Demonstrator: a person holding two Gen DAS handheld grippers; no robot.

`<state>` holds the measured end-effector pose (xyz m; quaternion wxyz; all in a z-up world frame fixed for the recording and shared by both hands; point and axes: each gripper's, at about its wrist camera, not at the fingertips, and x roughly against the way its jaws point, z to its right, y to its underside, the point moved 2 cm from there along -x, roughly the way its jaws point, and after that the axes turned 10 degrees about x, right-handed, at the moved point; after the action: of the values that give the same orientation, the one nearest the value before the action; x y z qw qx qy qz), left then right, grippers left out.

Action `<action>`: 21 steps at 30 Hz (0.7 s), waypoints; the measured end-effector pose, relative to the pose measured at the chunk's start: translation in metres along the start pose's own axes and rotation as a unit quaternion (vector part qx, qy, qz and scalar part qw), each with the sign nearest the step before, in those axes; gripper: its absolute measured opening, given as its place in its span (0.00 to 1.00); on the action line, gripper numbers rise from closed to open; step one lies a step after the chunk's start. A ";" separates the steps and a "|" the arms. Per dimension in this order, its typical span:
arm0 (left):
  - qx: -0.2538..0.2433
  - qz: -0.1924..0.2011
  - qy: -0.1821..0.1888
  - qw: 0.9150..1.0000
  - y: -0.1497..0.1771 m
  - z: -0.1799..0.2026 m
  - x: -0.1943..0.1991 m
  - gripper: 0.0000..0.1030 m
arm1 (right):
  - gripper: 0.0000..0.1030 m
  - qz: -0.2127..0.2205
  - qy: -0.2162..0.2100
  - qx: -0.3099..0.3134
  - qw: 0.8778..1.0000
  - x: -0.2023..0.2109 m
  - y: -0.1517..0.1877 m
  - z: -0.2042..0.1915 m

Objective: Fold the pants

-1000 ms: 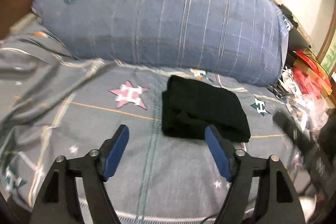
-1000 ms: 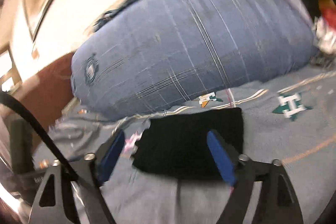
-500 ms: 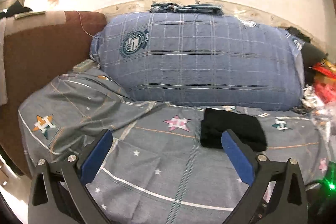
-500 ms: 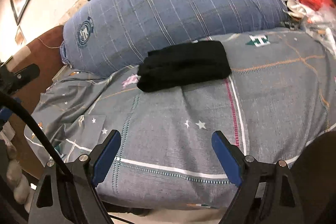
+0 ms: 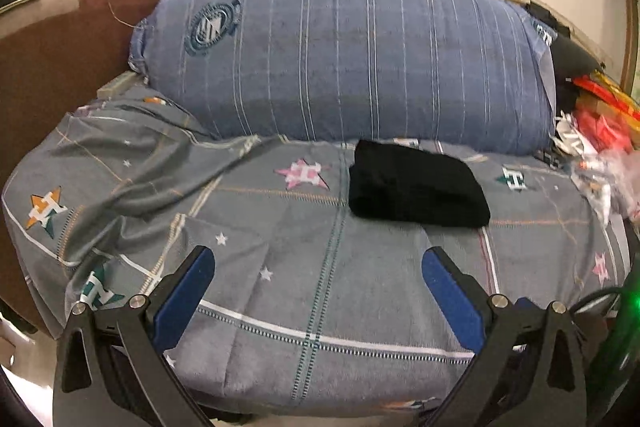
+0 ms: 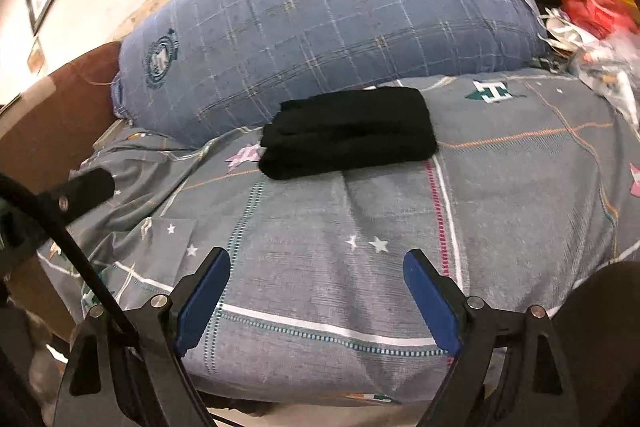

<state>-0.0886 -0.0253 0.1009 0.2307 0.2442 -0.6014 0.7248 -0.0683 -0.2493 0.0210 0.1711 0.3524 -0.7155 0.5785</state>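
clutter [image 5: 600,147] blurred (right edge), cut off

Left gripper [image 5: 318,269]: standing wide, both jaws spread far apart with nothing lying between them.
Left gripper fingers [image 5: 186,297]: blue pads facing inward on black linkage arms, touching nothing.
Left gripper pose: pointing forward and tilting downward.
Right gripper [image 6: 316,273]: holding wide as well, jaws apart and gripping nothing.
Right gripper fingers [image 6: 430,303]: blue pads angling inward, hanging free of any contact.
Right gripper pose: pointing forward and downward, tilting slightly to one side.
Seen from the right wrist: a black finger of the left gripper [image 6: 82,189] is showing at the left edge.
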 end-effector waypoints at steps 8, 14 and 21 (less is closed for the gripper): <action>-0.013 -0.018 0.001 1.000 0.008 0.006 -0.007 1.00 | 0.89 -0.011 0.011 -0.027 0.999 -0.006 0.004 0.017; -0.015 -0.027 0.008 0.999 0.010 0.007 -0.010 1.00 | 0.89 -0.011 0.016 -0.027 0.999 -0.007 0.005 0.019; -0.013 -0.042 0.014 0.999 0.017 0.005 -0.020 1.00 | 0.90 -0.015 0.021 -0.027 0.999 -0.012 0.008 0.022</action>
<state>-0.0830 -0.0335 0.0764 0.2723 0.2559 -0.5968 0.7101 -0.0620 -0.2654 0.0017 0.2045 0.3462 -0.7219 0.5632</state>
